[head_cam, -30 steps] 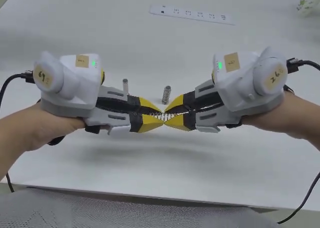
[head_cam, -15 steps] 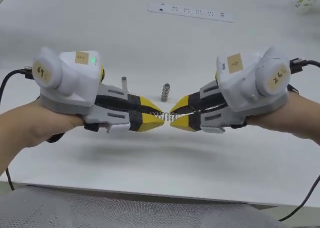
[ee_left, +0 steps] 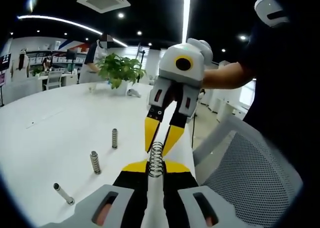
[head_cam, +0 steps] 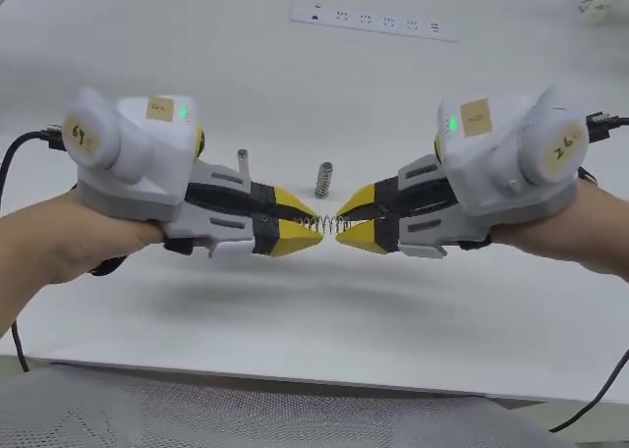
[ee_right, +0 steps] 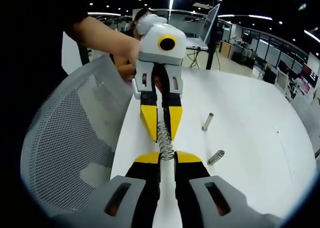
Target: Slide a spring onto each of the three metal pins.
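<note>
A small steel spring (head_cam: 327,224) hangs level in the air between the two yellow-tipped grippers. My left gripper (head_cam: 314,228) is shut on one end of it, seen up close in the left gripper view (ee_left: 156,167). My right gripper (head_cam: 340,226) faces it tip to tip, jaws spread in a V around the spring's other end (ee_right: 165,140). On the white table (head_cam: 295,84) behind them stand a bare metal pin (head_cam: 242,163) and a pin with a spring on it (head_cam: 323,180). In the left gripper view, two pins carry springs (ee_left: 114,138) (ee_left: 95,162) and a third pin (ee_left: 63,193) is bare.
A white power strip (head_cam: 374,23) lies at the far side of the table. A grey mesh chair back (head_cam: 246,409) sits below the table's near edge. A potted plant (ee_left: 120,70) stands at the table's far end. Cables trail from both grippers.
The right gripper has drawn back to the right and its jaws have spread. The spring stays in the left gripper, with more of it showing in the gap.
</note>
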The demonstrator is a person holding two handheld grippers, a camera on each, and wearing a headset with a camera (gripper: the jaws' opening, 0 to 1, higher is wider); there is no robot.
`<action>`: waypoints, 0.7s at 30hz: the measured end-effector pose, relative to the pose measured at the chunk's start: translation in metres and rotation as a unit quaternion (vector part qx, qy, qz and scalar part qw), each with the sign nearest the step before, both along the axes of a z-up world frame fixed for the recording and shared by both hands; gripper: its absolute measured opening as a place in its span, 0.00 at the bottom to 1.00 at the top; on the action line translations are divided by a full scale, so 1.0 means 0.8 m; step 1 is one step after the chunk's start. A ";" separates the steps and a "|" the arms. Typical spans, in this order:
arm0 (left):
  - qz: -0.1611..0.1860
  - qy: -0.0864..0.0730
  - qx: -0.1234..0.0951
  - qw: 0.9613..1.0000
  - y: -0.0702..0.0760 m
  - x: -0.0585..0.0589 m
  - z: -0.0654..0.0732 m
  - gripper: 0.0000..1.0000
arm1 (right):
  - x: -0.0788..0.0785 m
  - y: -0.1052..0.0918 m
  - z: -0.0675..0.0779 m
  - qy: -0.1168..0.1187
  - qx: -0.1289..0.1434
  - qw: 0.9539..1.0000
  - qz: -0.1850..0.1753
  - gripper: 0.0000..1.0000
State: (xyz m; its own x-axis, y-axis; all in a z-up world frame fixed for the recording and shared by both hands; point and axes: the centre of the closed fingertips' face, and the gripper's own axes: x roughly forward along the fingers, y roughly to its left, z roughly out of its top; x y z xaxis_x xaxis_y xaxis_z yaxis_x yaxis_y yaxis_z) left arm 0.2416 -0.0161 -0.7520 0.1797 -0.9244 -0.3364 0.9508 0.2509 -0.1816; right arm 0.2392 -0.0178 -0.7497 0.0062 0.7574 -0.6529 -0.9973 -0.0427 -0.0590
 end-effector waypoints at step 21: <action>-0.001 -0.010 0.002 1.000 -0.001 -0.001 0.000 0.02 | -0.007 0.020 0.037 0.010 0.032 0.999 0.015 0.07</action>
